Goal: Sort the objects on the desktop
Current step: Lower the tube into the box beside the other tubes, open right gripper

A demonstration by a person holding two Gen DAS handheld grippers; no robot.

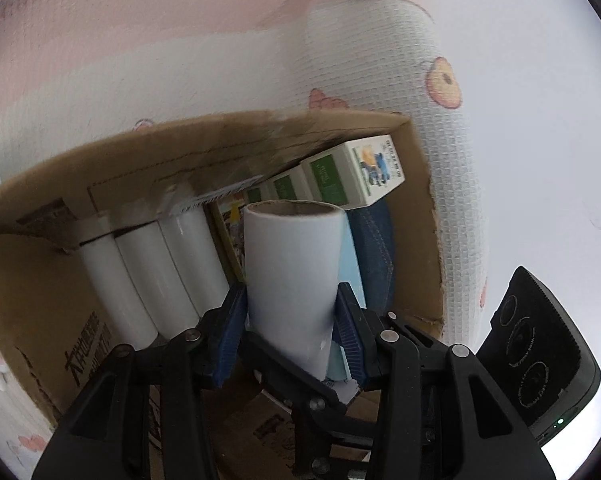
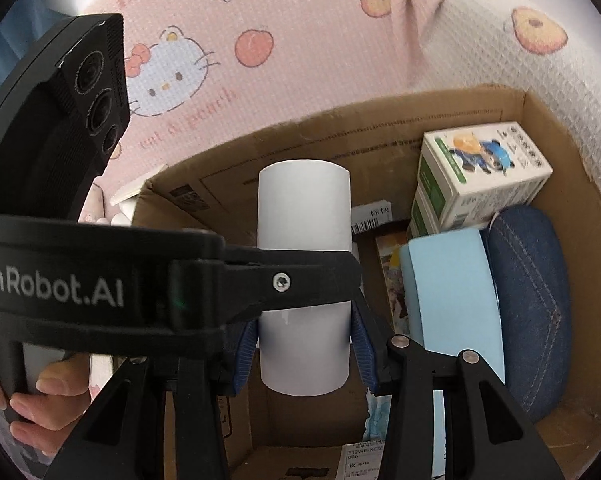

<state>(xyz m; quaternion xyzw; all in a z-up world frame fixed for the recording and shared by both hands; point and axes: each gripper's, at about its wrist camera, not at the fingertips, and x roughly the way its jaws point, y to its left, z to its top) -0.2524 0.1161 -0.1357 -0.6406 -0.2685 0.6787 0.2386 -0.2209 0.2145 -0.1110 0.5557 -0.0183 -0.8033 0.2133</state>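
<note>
My left gripper (image 1: pixel 290 330) is shut on a white paper roll (image 1: pixel 292 276) and holds it over the open cardboard box (image 1: pixel 40 280). Three more white rolls (image 1: pixel 148 276) lie side by side along the box's left wall. In the right wrist view my right gripper (image 2: pixel 304 350) is shut on a white roll (image 2: pixel 304 336), the same roll as far as I can tell, with the left gripper's body (image 2: pixel 100 280) crossing in front of it. Both sets of blue pads (image 2: pixel 362 354) press the roll's sides.
The box holds green-and-white cartons (image 2: pixel 480 176), a light blue foam pad (image 2: pixel 452 292), a denim pouch (image 2: pixel 536 300) and a picture booklet (image 2: pixel 392 280). The box sits on a pink cartoon-print cloth (image 2: pixel 260 40). The box wall (image 2: pixel 572 184) rises at the right.
</note>
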